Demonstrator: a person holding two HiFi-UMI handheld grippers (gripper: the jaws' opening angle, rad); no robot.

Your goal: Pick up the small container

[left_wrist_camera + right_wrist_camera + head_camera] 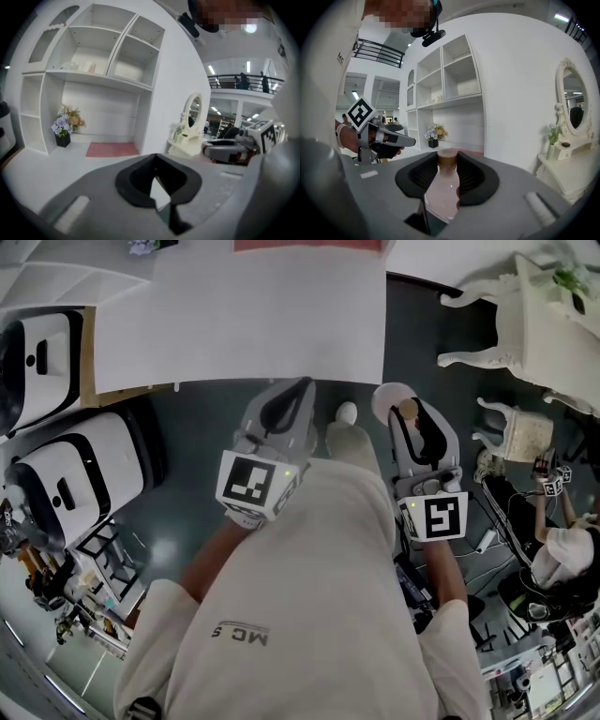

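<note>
1. My right jaws are pinching the small container by its rounded body, and it is lying lengthwise between the pads with its brown cap pointing away from me
2. The container is hanging in the air, off the white bench and near its front edge, so nothing is supporting it except my pinch
3. The pads are pressing on a smooth, curved wall, so I am judging that it could be sliding forward out of the pinch if I am dipping the tips or jerking my hand
4. It is hovering over the dark floor rather than the bench, so any slip is risking a long drop and a rolling container
5. My left jaws are drawn together on nothing and are hovering just beside the right ones, so a careless swing of either hand is risking a knock
6. Squeezing harder is risking squirting the container out
</note>
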